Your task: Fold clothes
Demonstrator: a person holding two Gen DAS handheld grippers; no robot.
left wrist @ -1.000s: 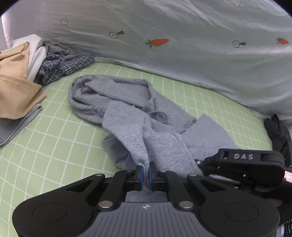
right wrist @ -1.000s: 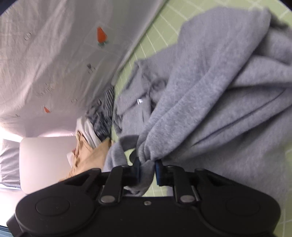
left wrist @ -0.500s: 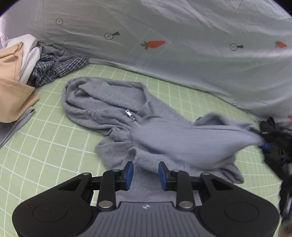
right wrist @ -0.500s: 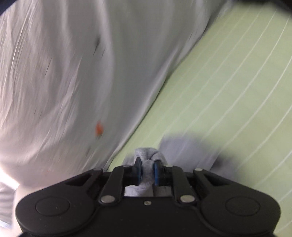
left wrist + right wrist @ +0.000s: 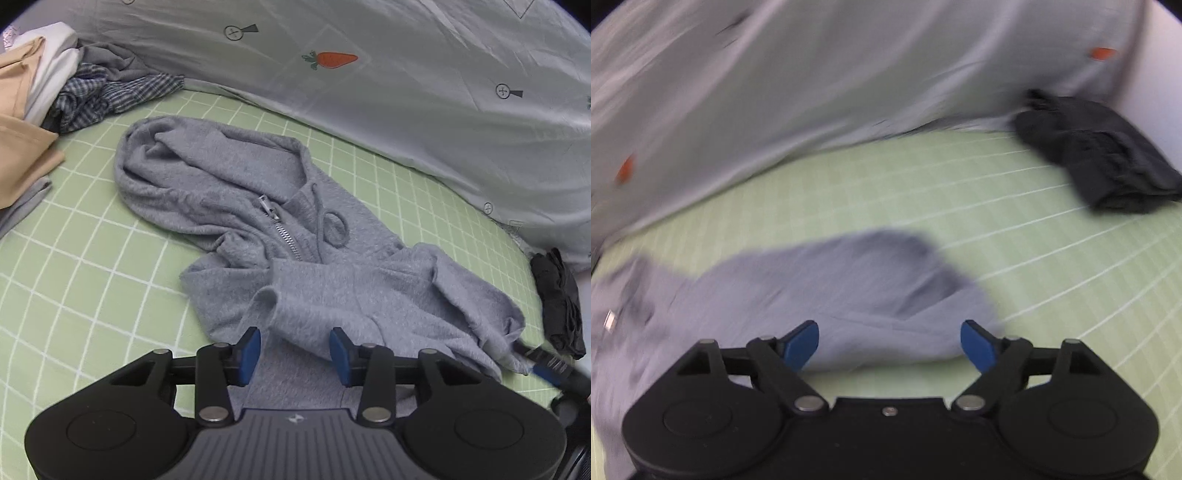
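Both claws have let go of the grey hoodie, which now lies spread on the bed.

A second ago each claw pinched a bunch of grey cloth; now the left claw (image 5: 294,349) stands wide with nothing between its pads, and the right claw (image 5: 889,343) gapes too, blurred. The hoodie (image 5: 306,258) lies on the green checked bed (image 5: 92,266), hood to the left, zipper up, a sleeve crossing the body, still rumpled: laid out, not neatly folded.

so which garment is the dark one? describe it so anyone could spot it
On the green grid sheet, look past the grey hoodie to the far right edge, below the carrot-print duvet. The small dark bundle lies there alone, the only near-black item.
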